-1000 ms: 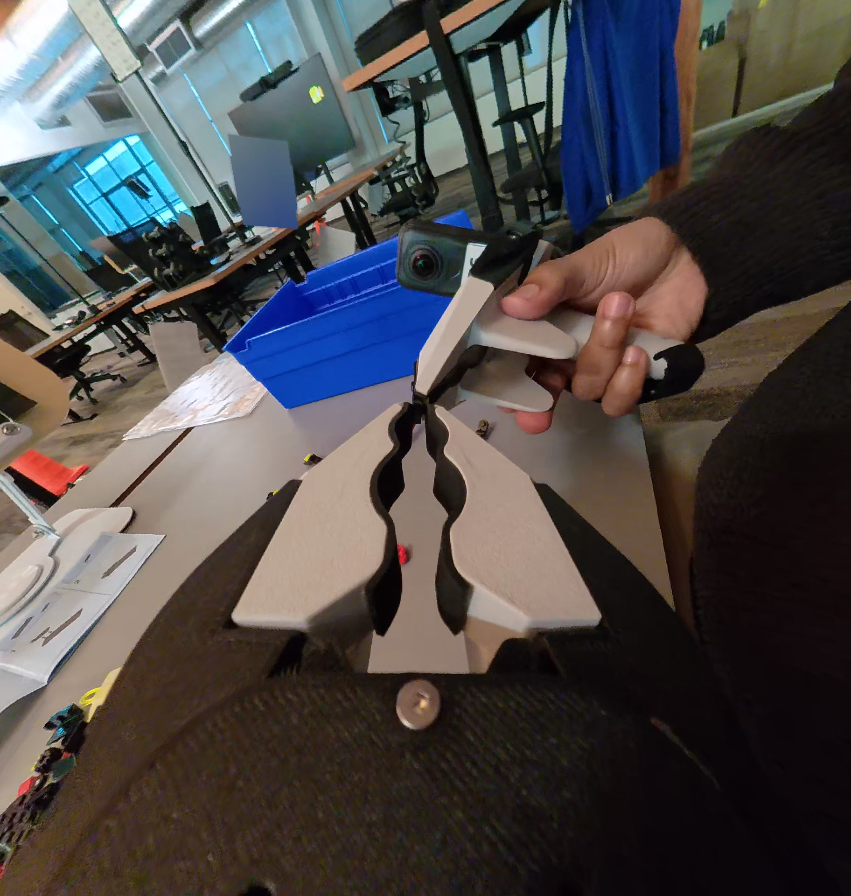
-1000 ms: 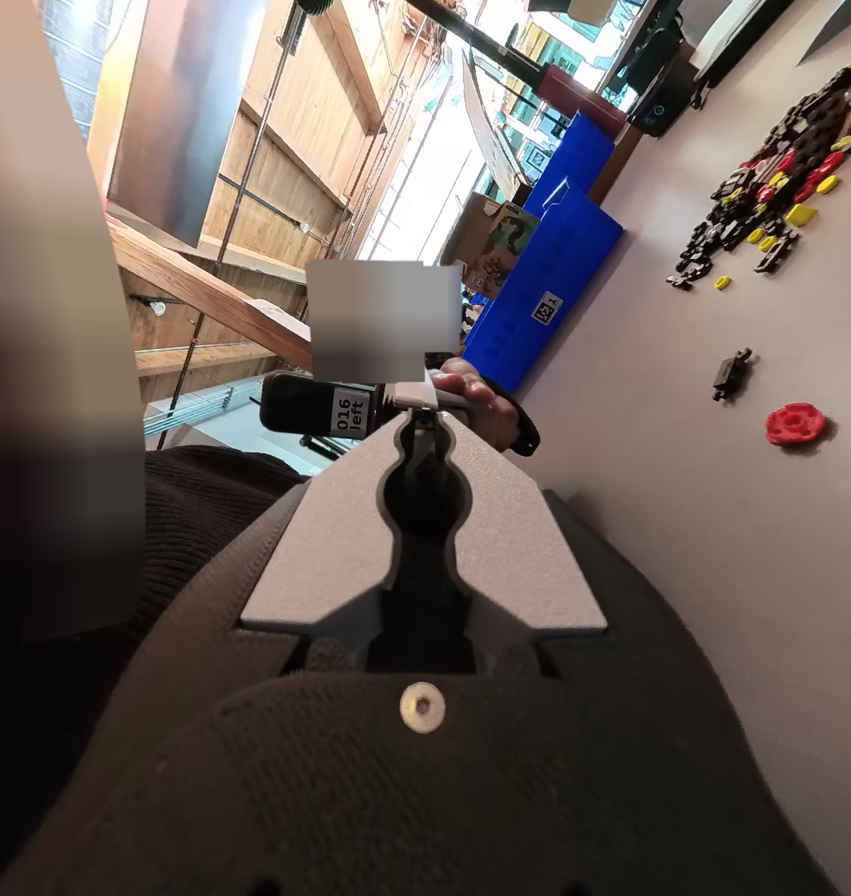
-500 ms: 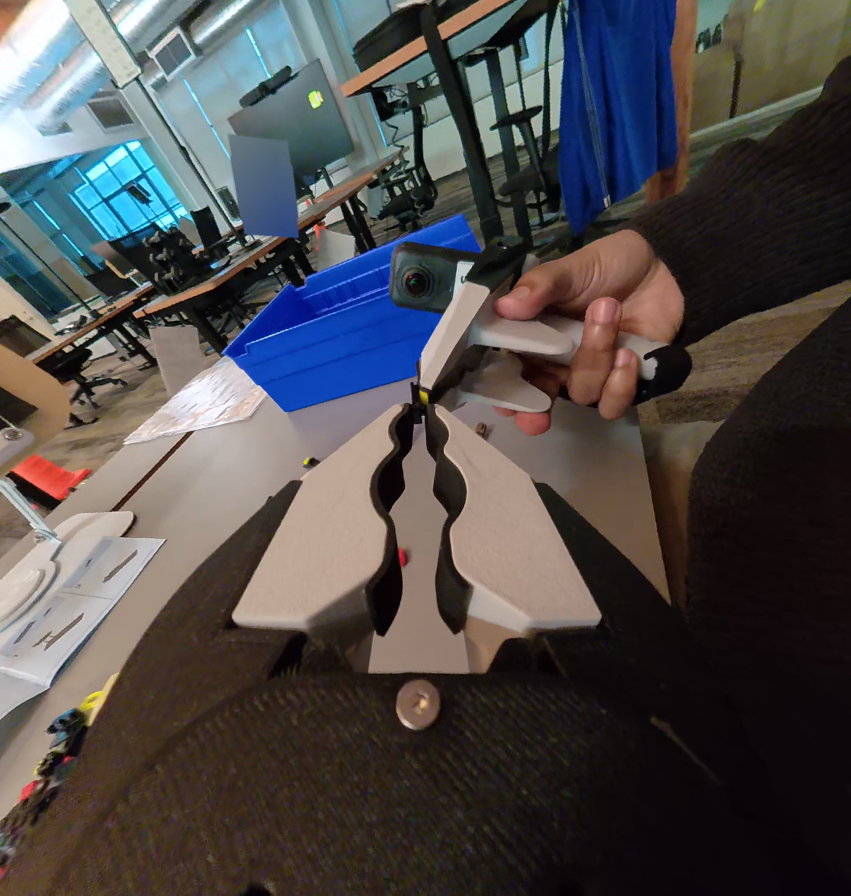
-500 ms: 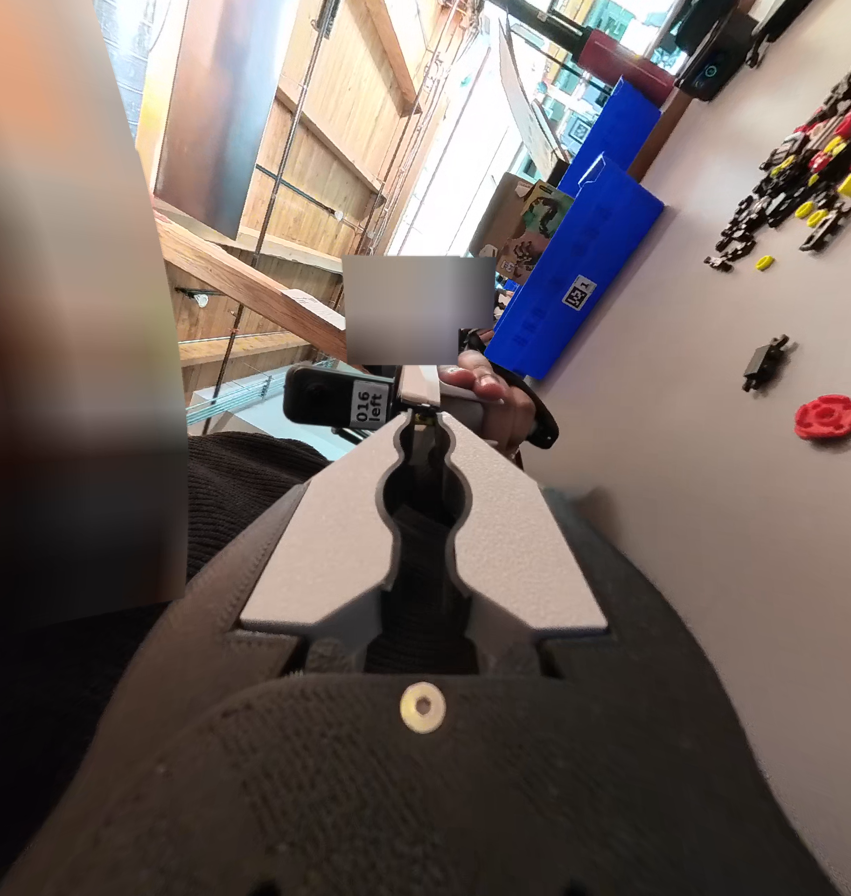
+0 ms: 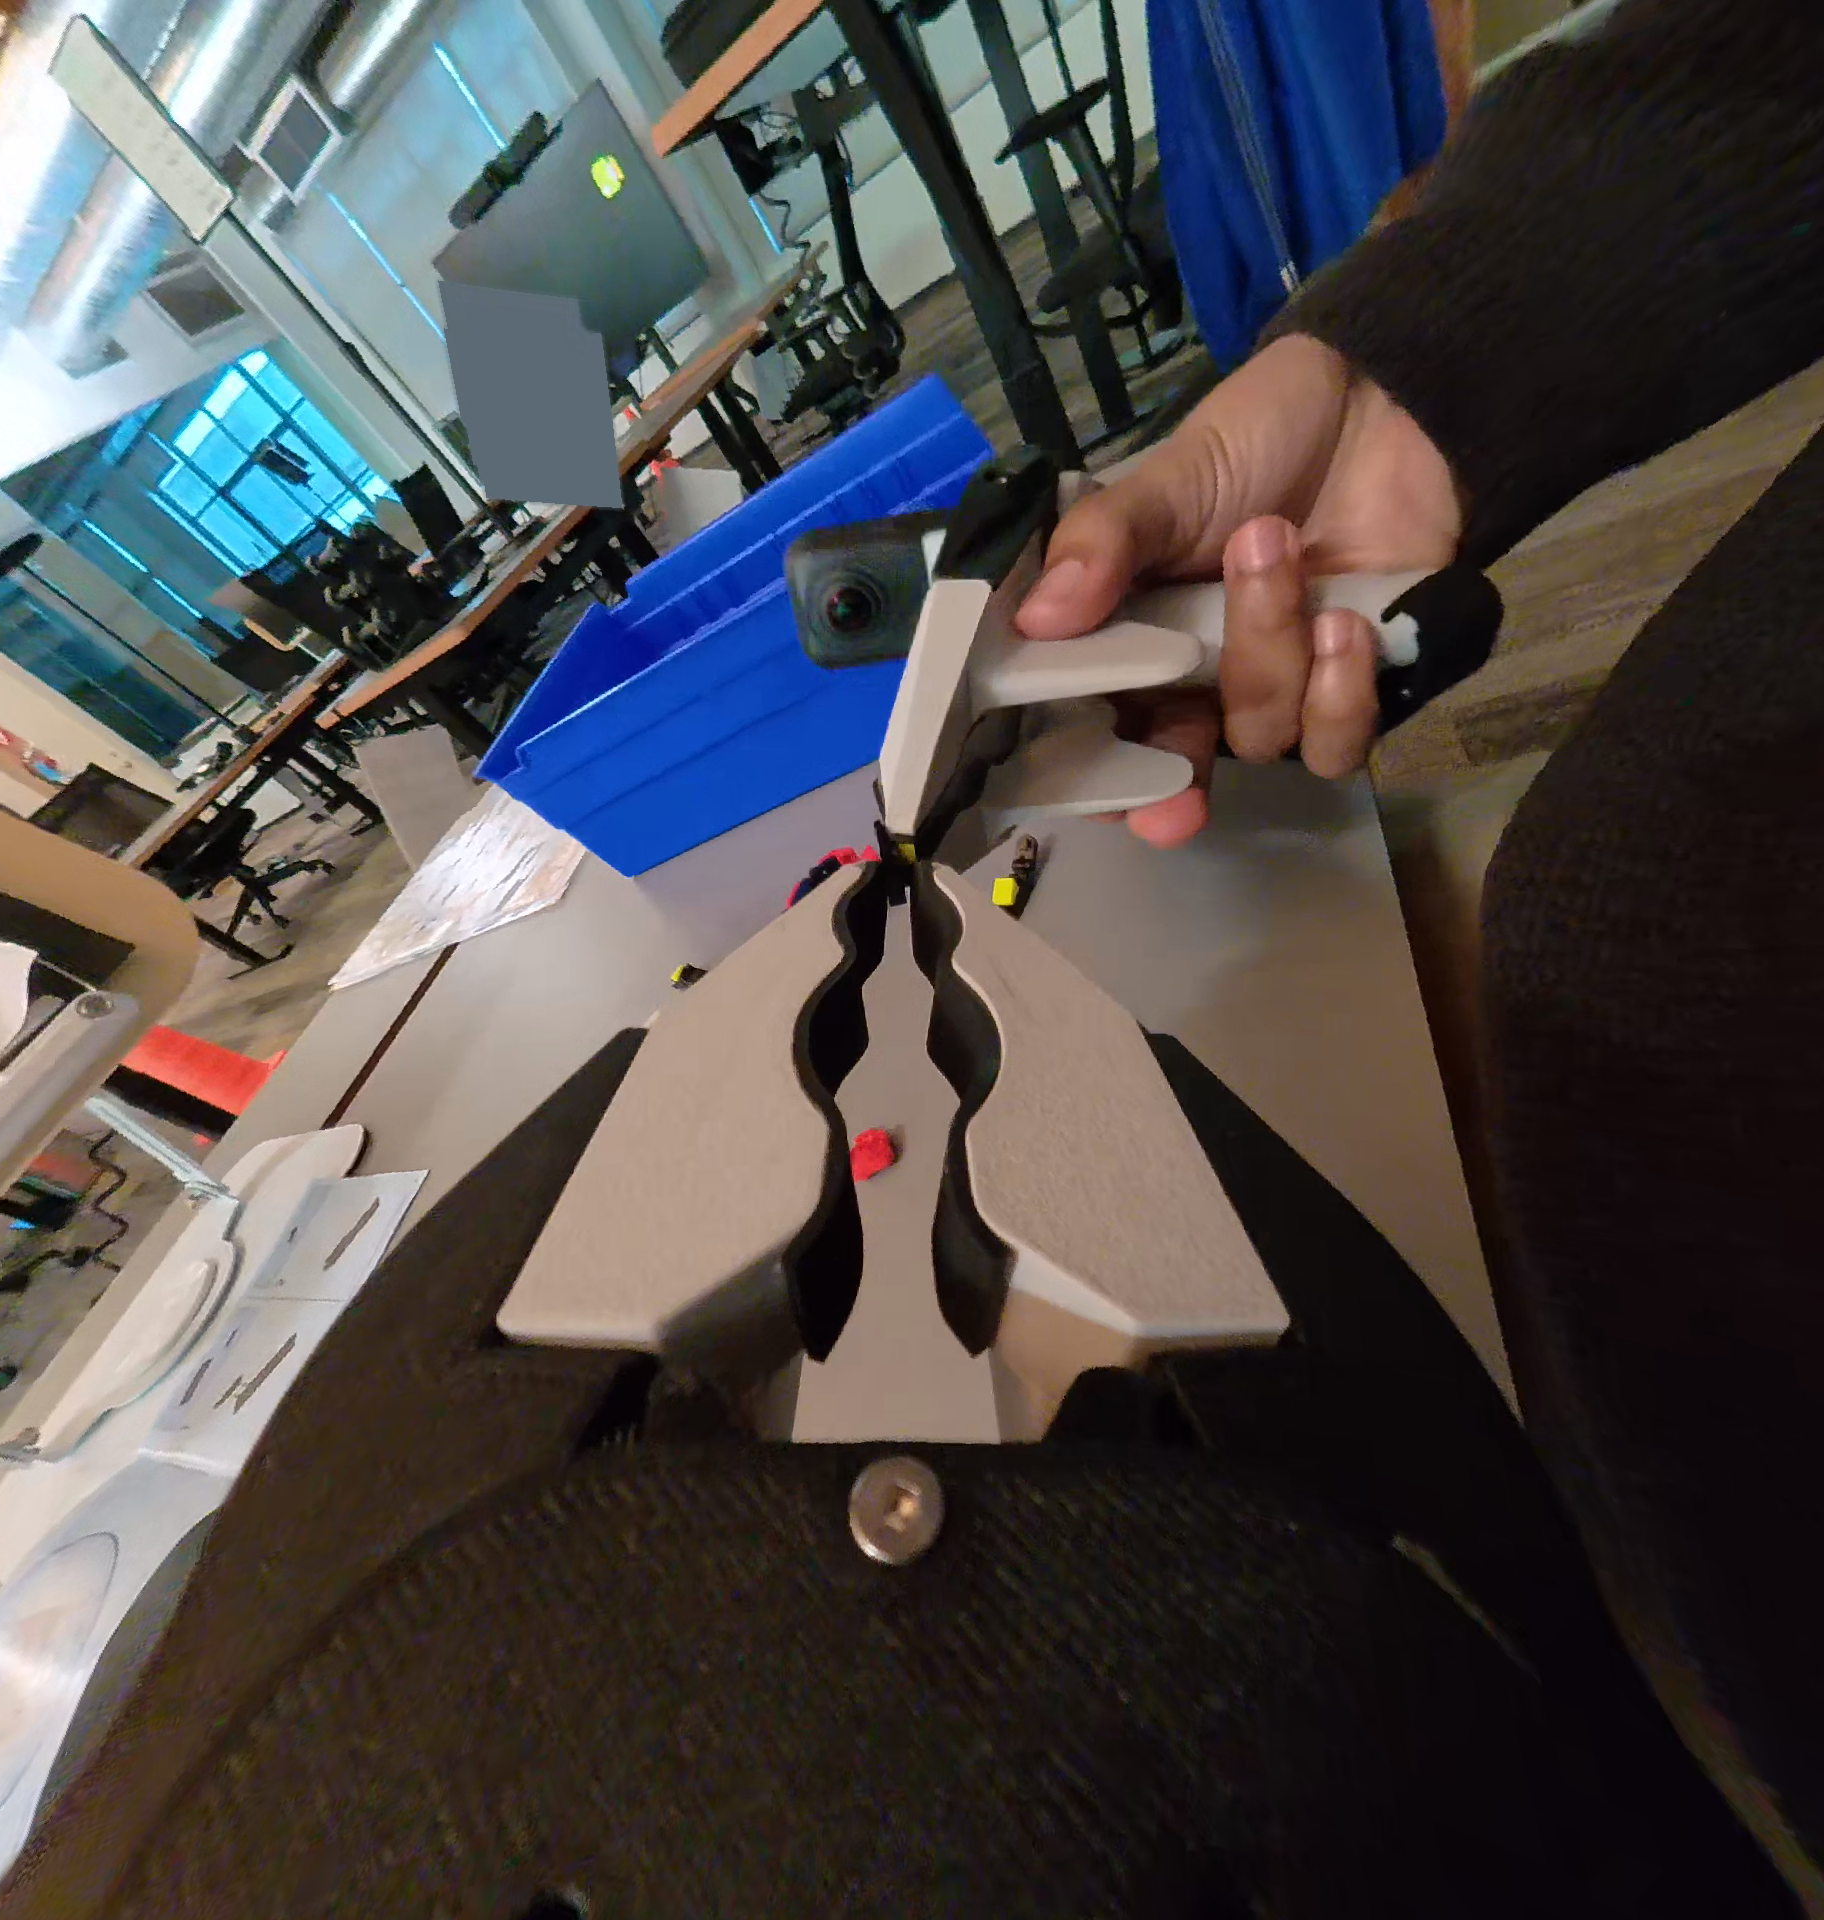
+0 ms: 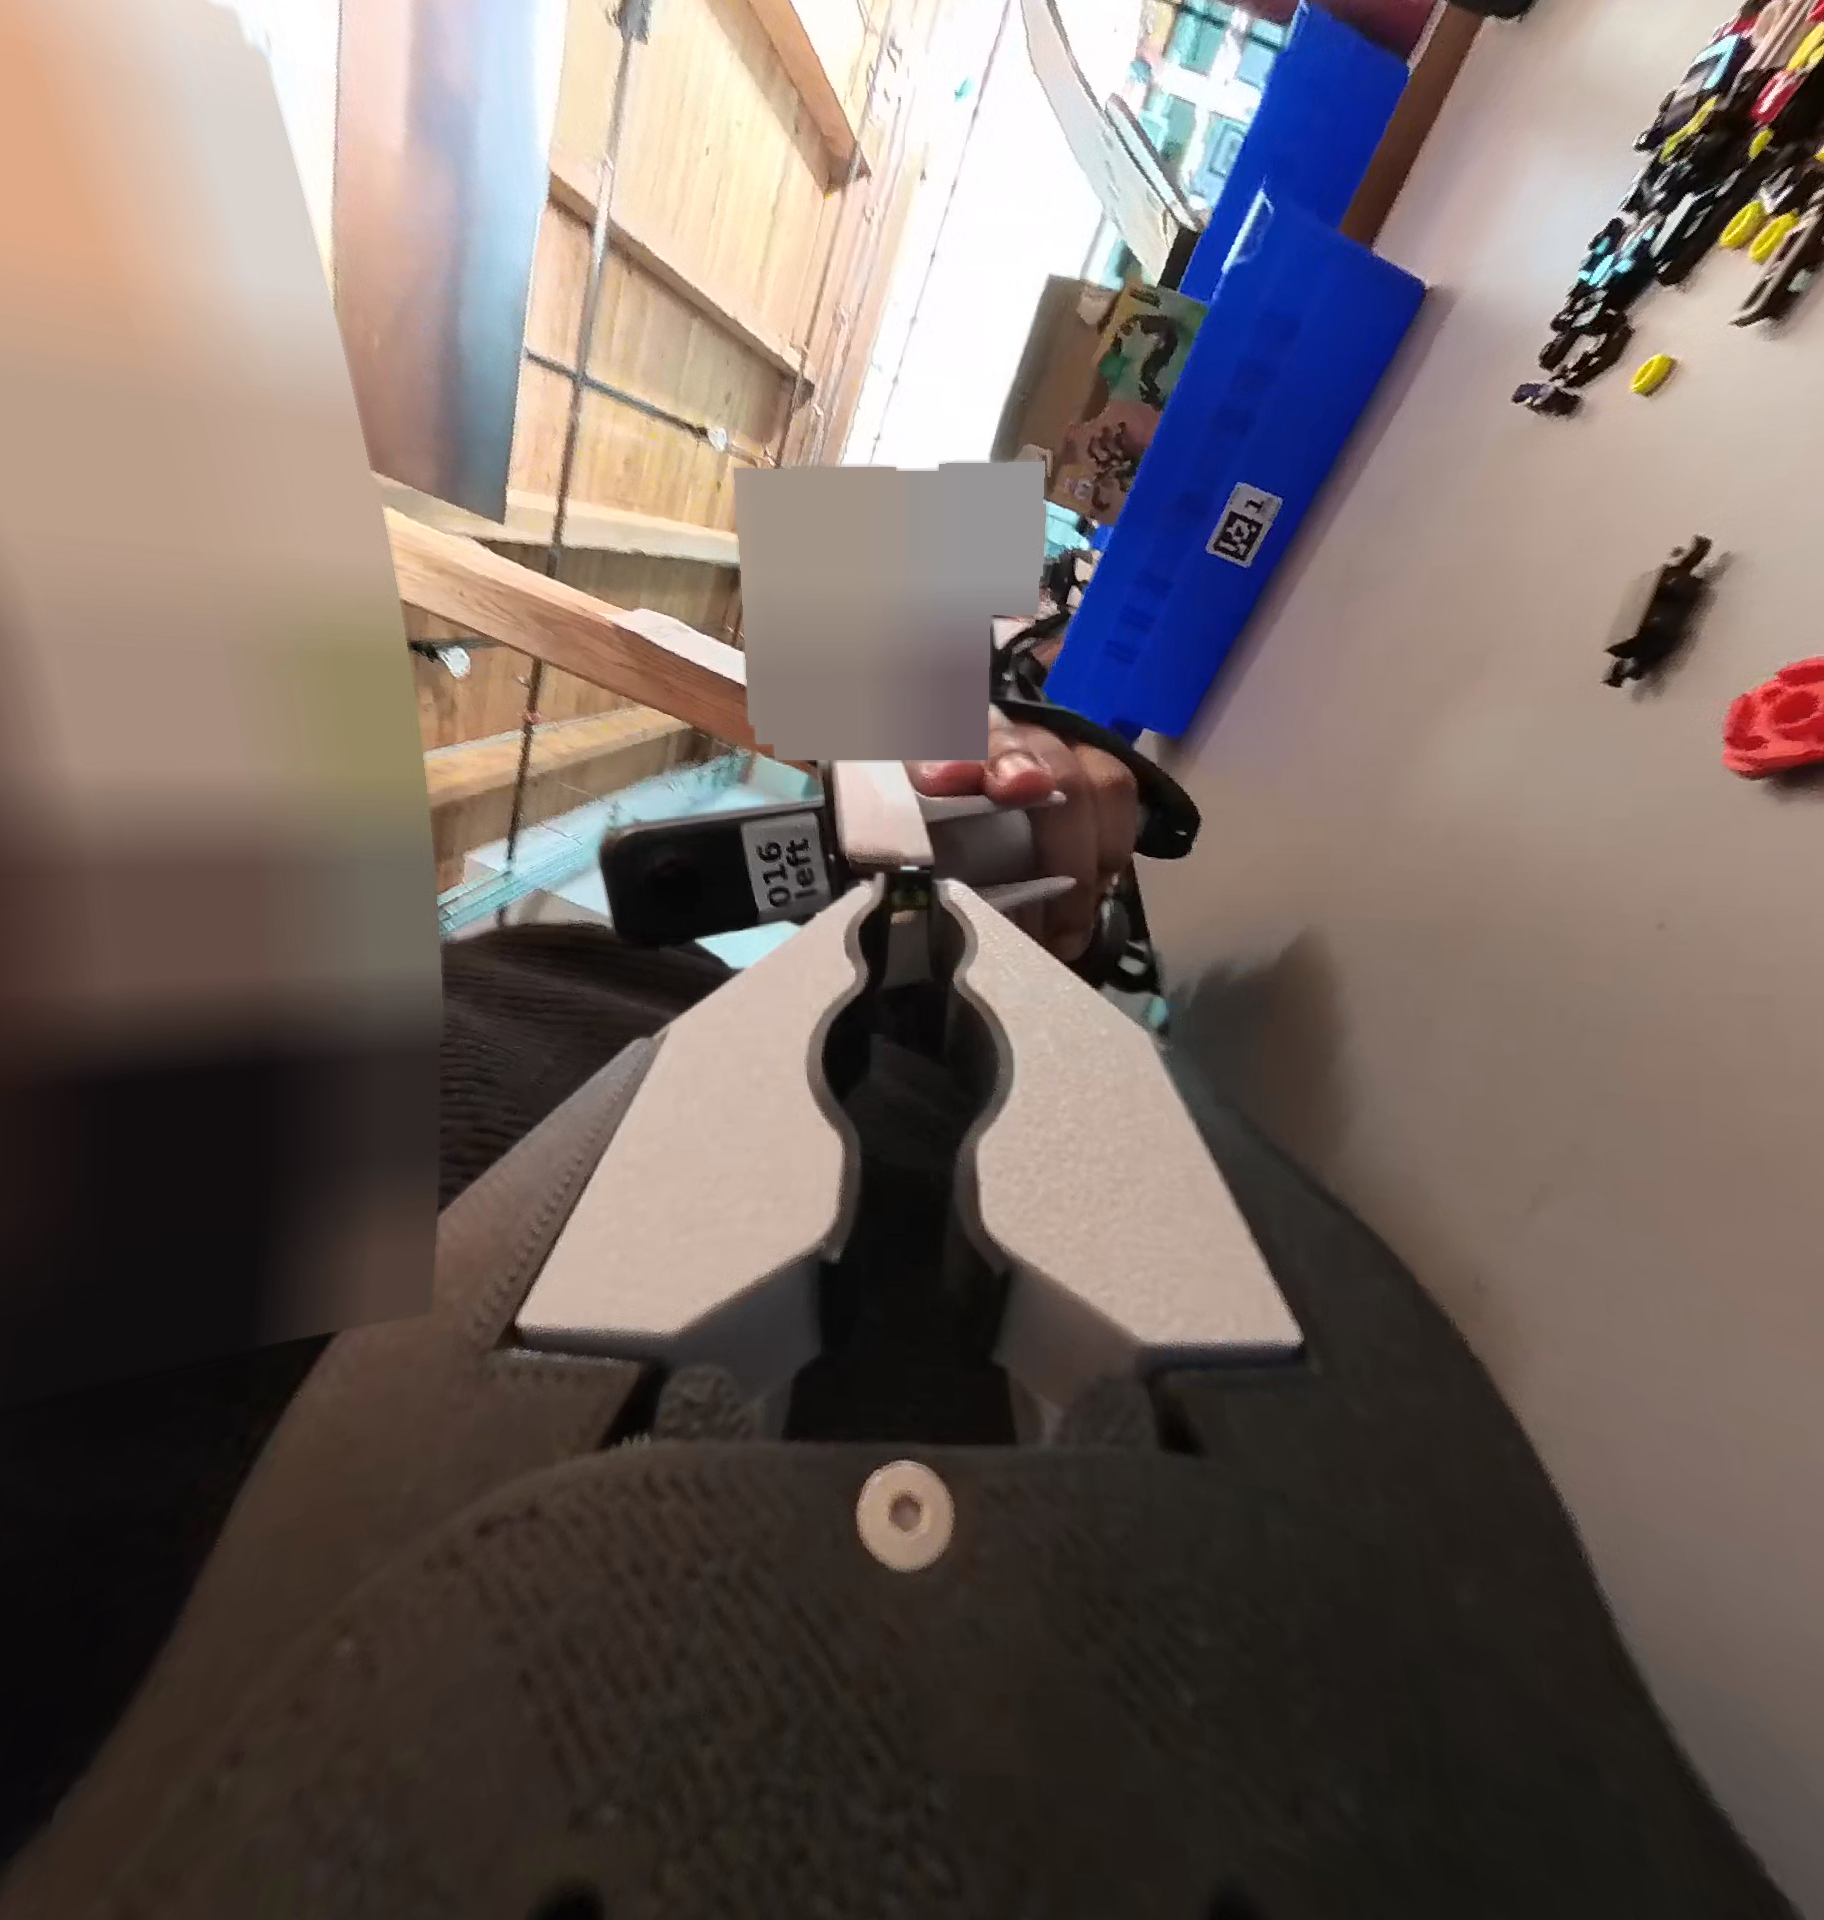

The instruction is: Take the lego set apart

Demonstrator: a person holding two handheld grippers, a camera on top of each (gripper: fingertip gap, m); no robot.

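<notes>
Lego pieces (image 6: pixel 1708 177), black, red and yellow, lie in a loose heap at the far right of the grey table (image 6: pixel 1562 1039) in the right wrist view. A blue bin (image 5: pixel 721 717) stands at the table's far side, with a printed sheet (image 5: pixel 472 894) to its left. Both grippers meet tip to tip above the table. The left gripper (image 5: pixel 895 883) has its fingers drawn in to a narrow gap and pinches a tiny black-and-yellow piece (image 5: pixel 900 860) at the tips. The right gripper (image 6: pixel 903 899), held in a hand (image 5: pixel 1261 582), comes in from the far right in the left wrist view; its tips are narrowed onto the same piece, which shows between them as a dark bit with yellow. On the table well apart from the heap lie a red round piece (image 6: pixel 1796 717) and, just beyond it, a black piece (image 6: pixel 1656 613). A small red piece (image 5: pixel 870 1153) lies on the table, seen through the left gripper's gap, and a yellow stud (image 5: pixel 1006 889) sits just right of the tips.
</notes>
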